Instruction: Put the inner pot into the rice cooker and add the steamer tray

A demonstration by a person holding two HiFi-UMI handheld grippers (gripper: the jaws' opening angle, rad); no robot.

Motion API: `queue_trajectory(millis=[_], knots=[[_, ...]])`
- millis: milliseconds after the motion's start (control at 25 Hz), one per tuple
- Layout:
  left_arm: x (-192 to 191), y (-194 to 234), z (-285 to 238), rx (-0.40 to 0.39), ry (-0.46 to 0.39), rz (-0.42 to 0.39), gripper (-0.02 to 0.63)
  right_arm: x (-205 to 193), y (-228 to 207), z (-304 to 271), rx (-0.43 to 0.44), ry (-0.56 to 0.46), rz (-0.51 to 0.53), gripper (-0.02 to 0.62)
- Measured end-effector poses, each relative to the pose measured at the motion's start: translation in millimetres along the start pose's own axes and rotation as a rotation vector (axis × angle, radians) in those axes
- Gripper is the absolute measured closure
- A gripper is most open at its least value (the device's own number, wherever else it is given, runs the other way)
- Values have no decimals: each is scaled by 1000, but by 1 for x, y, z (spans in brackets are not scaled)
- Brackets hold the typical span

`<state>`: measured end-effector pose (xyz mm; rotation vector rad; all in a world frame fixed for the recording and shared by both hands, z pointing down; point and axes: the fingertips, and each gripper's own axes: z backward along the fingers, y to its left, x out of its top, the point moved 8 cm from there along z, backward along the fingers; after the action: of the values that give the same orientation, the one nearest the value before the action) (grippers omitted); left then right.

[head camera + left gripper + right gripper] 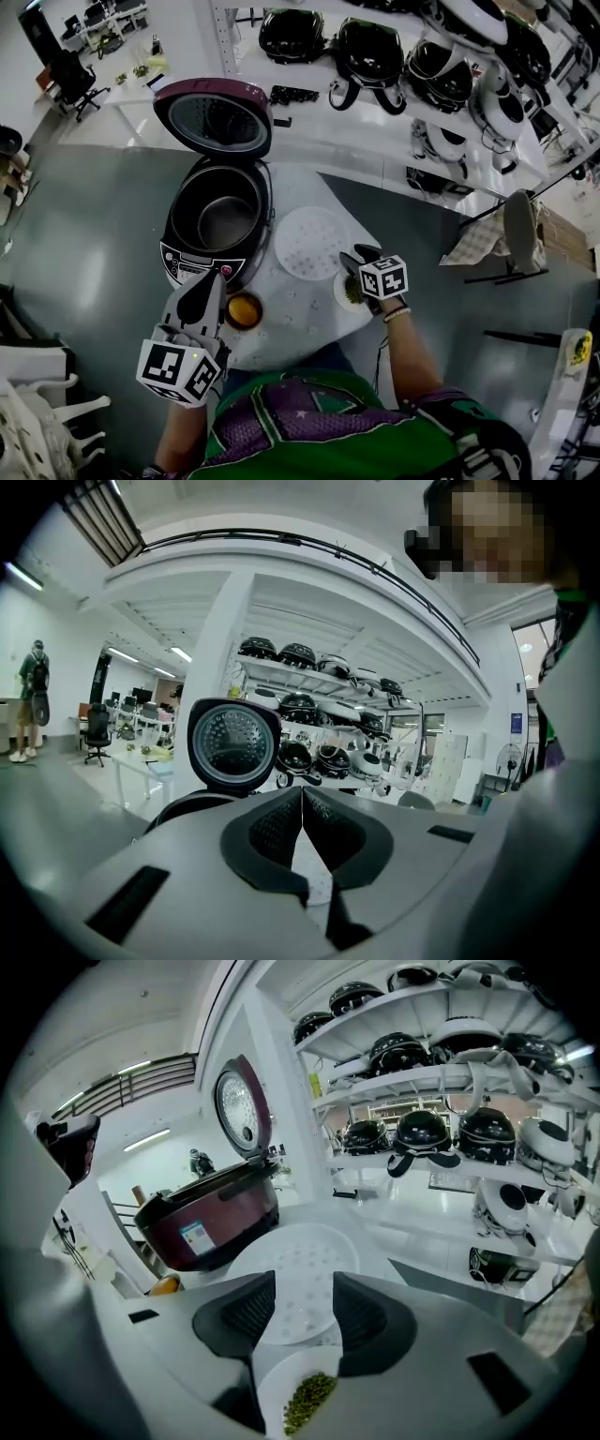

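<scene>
**Head view** — the inner pot is seated in the open rice cooker. The white steamer tray lies flat on the table just beside it. The left gripper is held before the cooker's front, near an orange bowl.

**Left gripper view** — the jaws are clenched together with nothing gripped, and the raised lid is faced.

**Right gripper view** — the right gripper is held with jaws parted and empty above a dish of green beans. The tray is framed beyond them.

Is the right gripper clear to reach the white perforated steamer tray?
Probably yes: the right gripper has jaws apart, the steamer tray lies just ahead, unobstructed; a small white dish of green beans sits beneath.
</scene>
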<state>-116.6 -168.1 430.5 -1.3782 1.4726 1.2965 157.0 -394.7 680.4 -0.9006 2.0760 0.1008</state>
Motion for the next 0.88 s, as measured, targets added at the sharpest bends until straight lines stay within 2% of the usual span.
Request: queue_trajectory(millis=[360, 600, 880], knots=[[-5, 5, -10, 48, 14, 13, 583, -7, -39, -38, -41, 18, -127, 408], [-6, 8, -10, 73, 32, 28, 583, -7, -48, -55, -40, 54, -158, 411], [-8, 13, -3, 109, 45, 33, 583, -13, -56, -73, -86, 131, -184, 434]])
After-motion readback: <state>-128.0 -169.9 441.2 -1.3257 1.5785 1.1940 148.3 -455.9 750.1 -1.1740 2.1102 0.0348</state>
